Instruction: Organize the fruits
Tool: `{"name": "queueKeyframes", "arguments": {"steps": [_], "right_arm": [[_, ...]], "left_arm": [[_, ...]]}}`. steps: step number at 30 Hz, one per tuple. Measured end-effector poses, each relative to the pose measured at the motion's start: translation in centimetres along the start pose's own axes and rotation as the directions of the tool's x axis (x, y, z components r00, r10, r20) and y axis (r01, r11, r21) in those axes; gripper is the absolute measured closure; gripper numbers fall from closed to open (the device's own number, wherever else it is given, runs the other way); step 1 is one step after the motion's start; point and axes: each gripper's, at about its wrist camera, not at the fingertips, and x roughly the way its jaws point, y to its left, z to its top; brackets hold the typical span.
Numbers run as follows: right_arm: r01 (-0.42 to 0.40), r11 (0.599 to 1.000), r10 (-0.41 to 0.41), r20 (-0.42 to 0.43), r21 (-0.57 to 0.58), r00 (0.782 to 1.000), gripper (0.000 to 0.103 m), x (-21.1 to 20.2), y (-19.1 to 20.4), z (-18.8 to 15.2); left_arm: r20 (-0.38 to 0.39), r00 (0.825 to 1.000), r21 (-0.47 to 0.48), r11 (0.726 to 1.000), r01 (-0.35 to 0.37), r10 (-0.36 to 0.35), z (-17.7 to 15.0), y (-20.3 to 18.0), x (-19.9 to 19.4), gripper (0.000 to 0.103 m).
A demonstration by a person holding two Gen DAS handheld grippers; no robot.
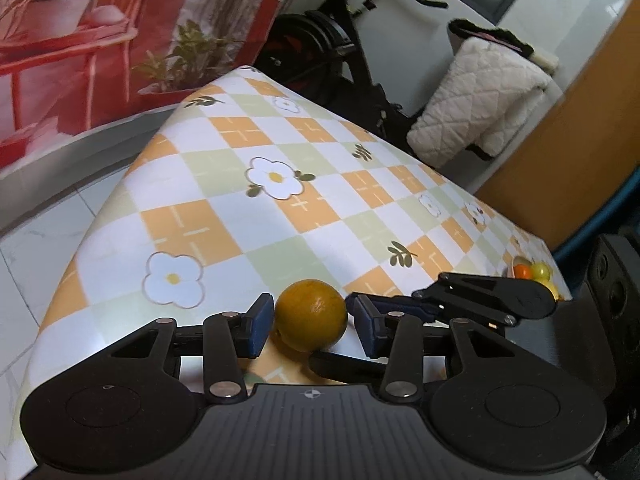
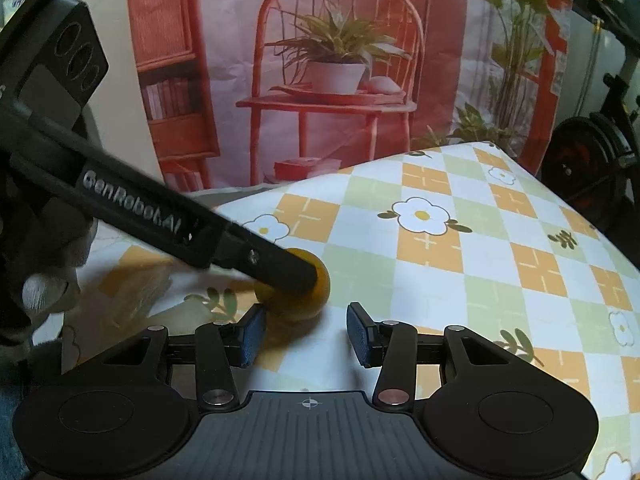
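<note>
An orange (image 1: 311,314) sits on the checked tablecloth (image 1: 240,184) between the blue pads of my left gripper (image 1: 312,328). The left pad touches it and the right pad stands a sliver off, so the jaws are open around it. In the right wrist view the left gripper's finger (image 2: 280,264) crosses in from the left and covers part of the orange (image 2: 322,284). My right gripper (image 2: 306,332) is open and empty, just short of the orange; its finger (image 1: 480,298) shows beside the left one. A small dish of orange and yellow fruits (image 1: 534,271) stands at the table's far right edge.
A gloved hand (image 2: 44,284) holds the left gripper. Something clear and crinkled (image 2: 136,288) lies on the cloth left of the orange. Beyond the table are an exercise bike (image 1: 344,52), a white quilted cover (image 1: 480,100) and a printed backdrop (image 2: 336,72). The table edge (image 1: 100,220) drops to floor tiles.
</note>
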Motion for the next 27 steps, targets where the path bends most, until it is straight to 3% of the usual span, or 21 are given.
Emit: {"name": "queueKeyframes", "arguments": {"steps": [15, 27], "right_arm": [[0.004, 0.992, -0.006, 0.021, 0.123, 1.0, 0.064, -0.7, -2.2, -1.3], [0.08, 0.967, -0.109, 0.11, 0.244, 0.988, 0.064, -7.6, -5.9, -3.7]], "left_arm": [[-0.036, 0.999, 0.036, 0.999, 0.015, -0.014, 0.1, -2.4, 1.4, 0.06], [-0.043, 0.997, 0.143, 0.987, 0.071, -0.065, 1.2, -9.5, 2.3, 0.06]]}}
